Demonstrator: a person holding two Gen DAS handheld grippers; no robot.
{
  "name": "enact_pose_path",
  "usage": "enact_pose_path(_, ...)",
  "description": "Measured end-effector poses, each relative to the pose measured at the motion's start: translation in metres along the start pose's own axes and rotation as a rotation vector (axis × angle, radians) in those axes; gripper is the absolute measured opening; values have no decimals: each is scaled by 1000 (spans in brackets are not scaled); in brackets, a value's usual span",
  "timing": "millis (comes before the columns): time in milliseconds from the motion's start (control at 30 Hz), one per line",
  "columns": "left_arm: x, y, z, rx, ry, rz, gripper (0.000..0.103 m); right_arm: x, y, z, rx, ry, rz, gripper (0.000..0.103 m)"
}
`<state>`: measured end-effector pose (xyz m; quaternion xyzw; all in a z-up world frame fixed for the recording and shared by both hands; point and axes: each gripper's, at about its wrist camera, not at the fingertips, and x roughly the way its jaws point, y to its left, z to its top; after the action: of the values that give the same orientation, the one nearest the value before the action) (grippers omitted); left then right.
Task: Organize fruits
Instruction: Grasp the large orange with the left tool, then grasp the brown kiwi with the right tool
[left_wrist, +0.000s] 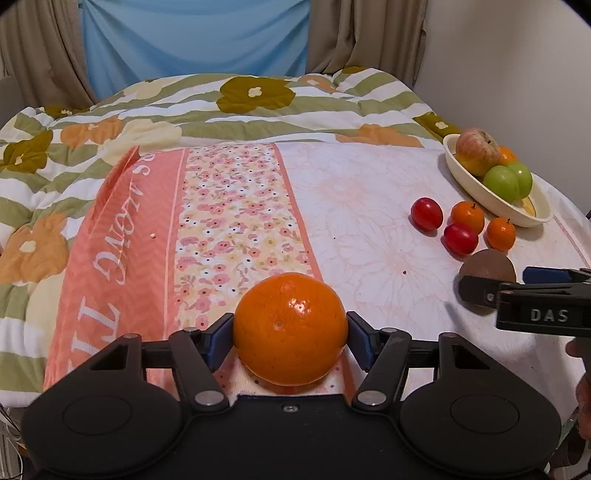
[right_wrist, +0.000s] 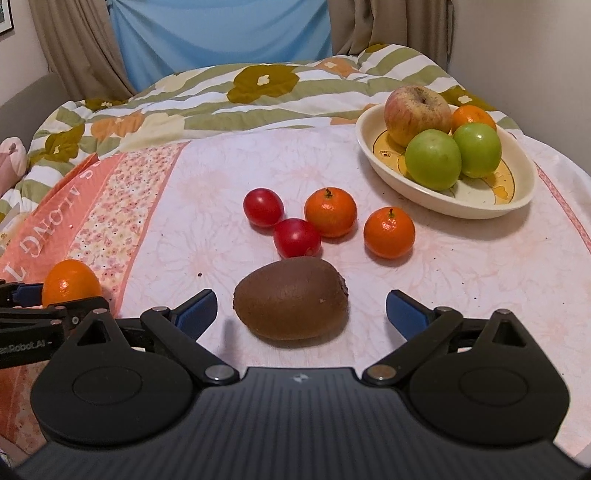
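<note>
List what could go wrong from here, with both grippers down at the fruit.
1. The left gripper meets the orange only at its widest sides; the round skin may slip out when lifted.
2. The right gripper is open around the kiwi, which lies crosswise, so closing could roll it.
3. The bowl already holds four fruits, so added ones may roll off.

Glossy orange on cloth, brown kiwi on its side
</note>
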<state>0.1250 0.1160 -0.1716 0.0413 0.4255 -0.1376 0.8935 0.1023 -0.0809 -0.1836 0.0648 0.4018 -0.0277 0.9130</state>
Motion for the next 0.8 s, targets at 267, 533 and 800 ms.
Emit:
enact_pose_path(267, -5, -1, -5, 15, -6, 13, 67, 9, 11, 0, -58, 3, 17, 99)
enact_pose_path(533, -13, 5, -12, -16, -3, 34, 67, 11, 13, -3, -73, 3, -3, 89)
enact_pose_path(800, -23, 4, -13, -44, -10, 50, 67, 1, 6, -3, -95, -7, 52, 82)
